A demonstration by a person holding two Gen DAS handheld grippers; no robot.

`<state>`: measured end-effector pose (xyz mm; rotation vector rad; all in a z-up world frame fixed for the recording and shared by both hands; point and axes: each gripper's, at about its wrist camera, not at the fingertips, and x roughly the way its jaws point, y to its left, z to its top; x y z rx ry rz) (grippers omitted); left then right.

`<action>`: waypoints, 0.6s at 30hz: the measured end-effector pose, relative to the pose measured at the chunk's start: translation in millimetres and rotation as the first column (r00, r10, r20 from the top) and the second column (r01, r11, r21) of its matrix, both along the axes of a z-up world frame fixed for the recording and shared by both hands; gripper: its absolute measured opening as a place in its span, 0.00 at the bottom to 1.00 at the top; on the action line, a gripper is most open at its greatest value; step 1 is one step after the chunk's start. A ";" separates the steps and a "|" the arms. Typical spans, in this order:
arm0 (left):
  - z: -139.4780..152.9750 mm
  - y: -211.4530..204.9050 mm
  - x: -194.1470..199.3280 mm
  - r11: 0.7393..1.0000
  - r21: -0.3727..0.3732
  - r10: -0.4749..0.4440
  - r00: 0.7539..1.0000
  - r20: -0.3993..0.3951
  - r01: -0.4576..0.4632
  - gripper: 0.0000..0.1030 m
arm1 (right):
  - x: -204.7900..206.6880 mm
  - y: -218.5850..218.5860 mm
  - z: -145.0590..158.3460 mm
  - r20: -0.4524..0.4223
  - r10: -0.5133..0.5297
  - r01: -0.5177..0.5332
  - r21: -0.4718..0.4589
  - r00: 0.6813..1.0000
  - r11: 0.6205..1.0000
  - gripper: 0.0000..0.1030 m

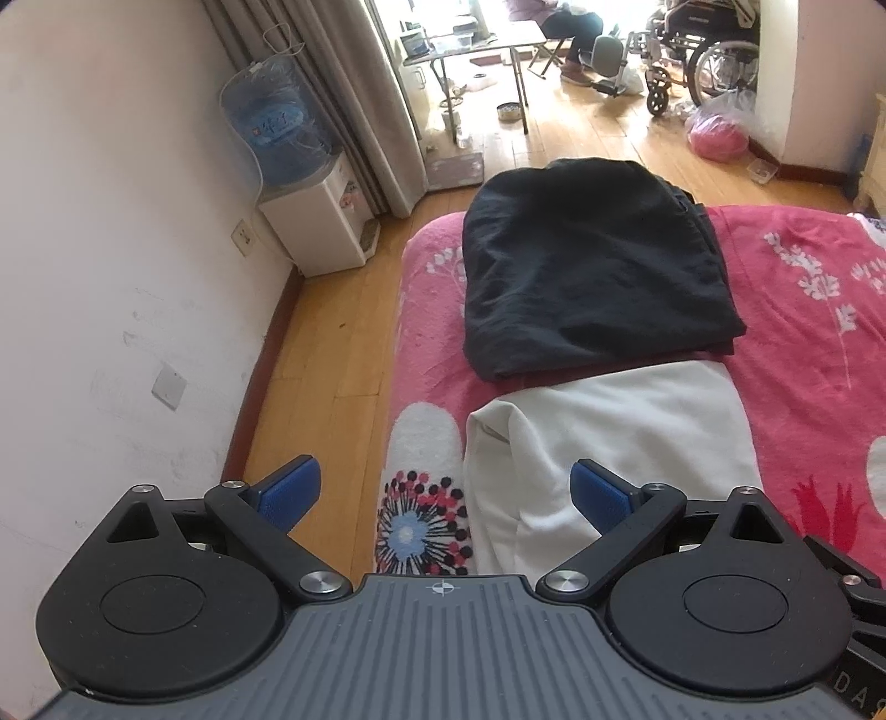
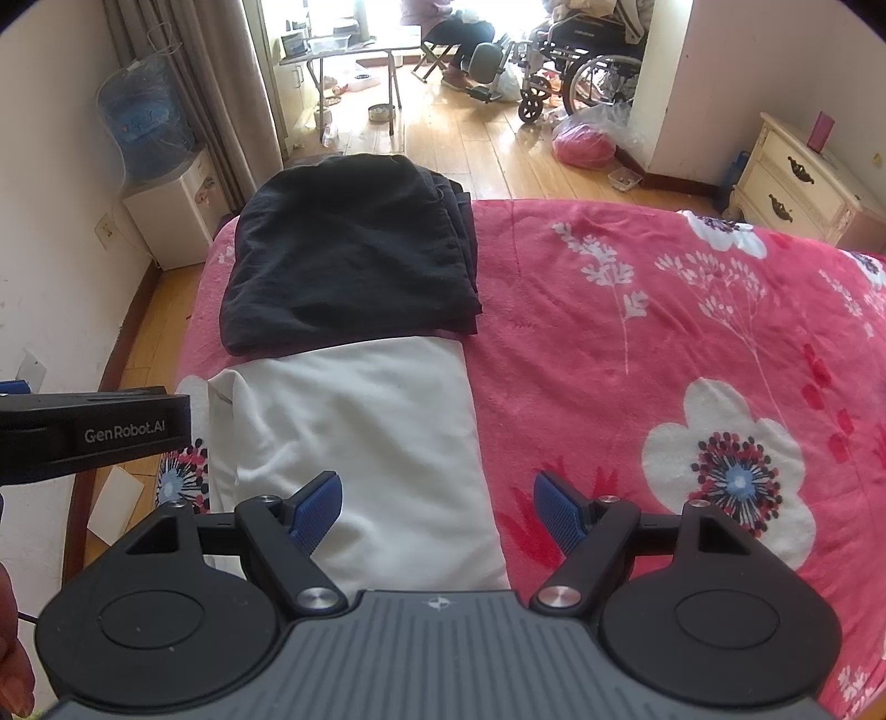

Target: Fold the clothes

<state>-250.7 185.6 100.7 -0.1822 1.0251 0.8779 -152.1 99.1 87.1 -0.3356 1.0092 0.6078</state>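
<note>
A folded white garment (image 1: pixel 620 437) (image 2: pixel 360 432) lies on the pink floral bedspread (image 1: pixel 803 354) (image 2: pixel 664 332) near the bed's left edge. A folded black garment (image 1: pixel 592 266) (image 2: pixel 349 260) lies just beyond it, touching its far edge. My left gripper (image 1: pixel 446 490) is open and empty, hovering above the near left corner of the white garment and the bed edge. My right gripper (image 2: pixel 437 512) is open and empty above the near right edge of the white garment. The left gripper's body (image 2: pixel 94 426) shows at the left of the right wrist view.
A white water dispenser (image 1: pixel 315 216) with a blue bottle stands against the left wall on the wooden floor (image 1: pixel 332 354). A cream nightstand (image 2: pixel 803 183) stands at the far right. Beyond the bed are a folding table (image 1: pixel 482 44), a wheelchair (image 2: pixel 587 61), a seated person and a pink bag (image 2: pixel 584 141).
</note>
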 end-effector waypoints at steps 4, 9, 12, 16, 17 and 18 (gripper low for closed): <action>0.4 1.1 0.1 1.000 -0.003 0.007 1.000 0.011 -0.007 0.95 | -0.3 0.4 -0.5 -0.002 -0.002 0.002 0.002 1.000 1.000 0.77; -0.6 2.2 0.4 1.000 -0.012 0.007 1.000 0.011 -0.007 0.95 | -0.1 1.1 -0.4 -0.003 0.001 -0.001 0.001 1.000 1.000 0.77; -1.5 2.2 1.1 1.000 -0.018 0.003 1.000 0.009 -0.003 0.95 | -0.2 1.6 -0.7 -0.002 0.001 -0.001 0.001 1.000 1.000 0.77; -3.0 2.2 1.6 1.000 -0.025 0.001 1.000 0.008 -0.001 0.95 | -0.2 2.1 -1.3 -0.005 -0.001 0.001 0.002 1.000 1.000 0.77; -3.4 2.3 1.7 1.000 -0.028 0.001 1.000 0.008 -0.001 0.95 | -0.3 2.2 -1.4 -0.005 -0.001 0.001 0.001 1.000 1.000 0.77; -3.5 2.0 1.6 1.000 -0.029 0.000 1.000 0.007 0.001 0.95 | -0.2 2.3 -1.4 -0.005 -0.001 0.001 0.001 1.000 1.000 0.77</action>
